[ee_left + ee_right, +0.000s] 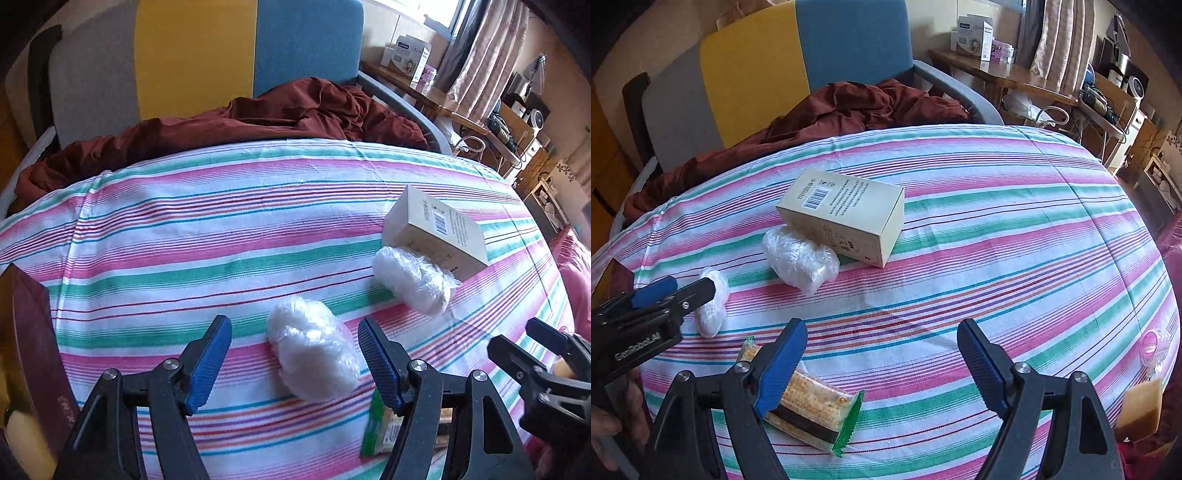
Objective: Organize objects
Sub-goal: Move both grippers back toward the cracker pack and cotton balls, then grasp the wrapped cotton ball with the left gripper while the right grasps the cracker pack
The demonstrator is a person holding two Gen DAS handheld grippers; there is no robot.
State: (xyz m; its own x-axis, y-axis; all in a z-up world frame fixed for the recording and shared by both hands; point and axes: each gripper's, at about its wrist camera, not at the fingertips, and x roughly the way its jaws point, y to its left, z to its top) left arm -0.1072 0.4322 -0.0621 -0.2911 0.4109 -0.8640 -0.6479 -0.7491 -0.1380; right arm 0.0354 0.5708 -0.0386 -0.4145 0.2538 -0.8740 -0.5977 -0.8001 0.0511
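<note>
A white plastic-wrapped bundle (314, 354) is seen lying on the striped bed sheet (184, 236), between the spread, empty jaws of the left hand-held gripper (295, 365); a second bundle (410, 277) is set against a cream box (439, 232); a snack packet (812, 410) is partly covered by the right hand-held gripper (881, 365), likewise wide open and holding nothing.
</note>
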